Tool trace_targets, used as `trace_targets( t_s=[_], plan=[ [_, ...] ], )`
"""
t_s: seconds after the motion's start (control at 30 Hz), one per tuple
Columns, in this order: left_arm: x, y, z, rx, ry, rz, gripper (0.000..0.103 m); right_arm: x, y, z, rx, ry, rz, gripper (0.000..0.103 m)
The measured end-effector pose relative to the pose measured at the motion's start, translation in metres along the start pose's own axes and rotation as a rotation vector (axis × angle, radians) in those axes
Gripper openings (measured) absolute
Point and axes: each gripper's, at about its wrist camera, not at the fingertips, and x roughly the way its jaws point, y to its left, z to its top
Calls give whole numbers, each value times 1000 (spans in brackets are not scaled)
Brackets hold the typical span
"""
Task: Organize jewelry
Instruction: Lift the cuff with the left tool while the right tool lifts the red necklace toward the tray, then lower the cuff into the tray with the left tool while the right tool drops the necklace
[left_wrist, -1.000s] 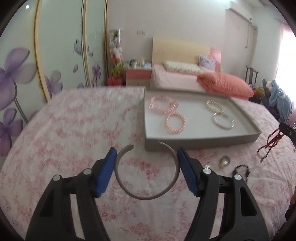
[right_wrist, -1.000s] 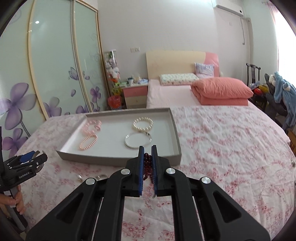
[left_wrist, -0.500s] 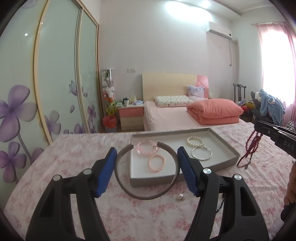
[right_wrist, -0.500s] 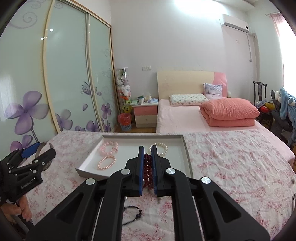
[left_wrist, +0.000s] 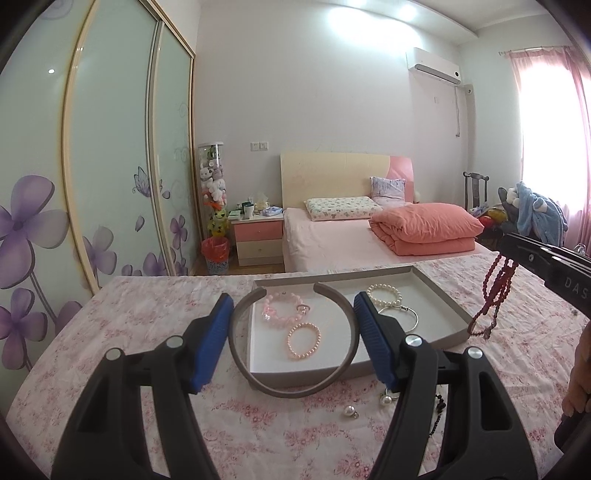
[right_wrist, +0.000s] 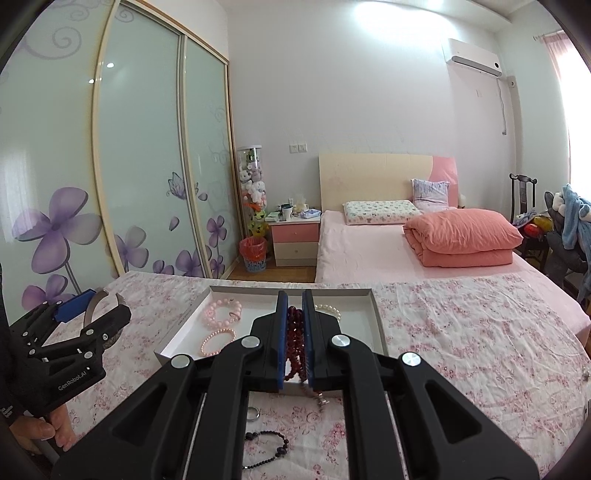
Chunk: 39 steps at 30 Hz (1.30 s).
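Jaws gripping bangle (left_wrist: 295, 384), beads (right_wrist: 295, 332), tray (left_wrist: 448, 295) ahead

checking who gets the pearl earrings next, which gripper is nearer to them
Left. The left gripper, holding the grey bangle, hangs just above the pearl earrings; the right gripper hangs farther off, beyond the tray.

Open floral bedspread (left_wrist: 140, 332) is being left free to the left of and nearer than the tray (left_wrist: 448, 301), while passage on the near right is being obstructed by scattered pearl earrings (left_wrist: 351, 410) and a black bead bracelet (right_wrist: 267, 448).
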Motion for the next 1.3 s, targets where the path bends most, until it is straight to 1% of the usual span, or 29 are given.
trace_targets(
  t_s=[0.13, 0.3, 0.63, 0.9, 1.17, 1.2, 1.27, 1.3],
  plan=[
    [12, -1, 3, -4, 9, -8, 65, 9, -1, 3, 1, -3, -1, 9],
    [32, -4, 6, -4, 27, -7, 65, 34, -2, 6, 0, 23, -7, 9],
    [89, -1, 15, -5, 64, -1, 65, 88, -4, 16, 11, 49, -12, 9],
    [132, 3, 10, -27, 131, -12, 65, 131, -13, 4, 44, 127, -12, 9],
    [158, -2, 3, -29, 171, -25, 65, 146, -17, -4, 59, 167, -20, 9],
    [160, -2, 3, -32, 178, -28, 66, 145, -16, -4, 53, 163, -24, 9],
    [161, 0, 2, -40, 184, -27, 66, 144, -15, -4, 48, 161, -28, 14],
    [161, 1, 2, -45, 178, -29, 66, 142, -15, -4, 49, 158, -30, 25]
  ],
)
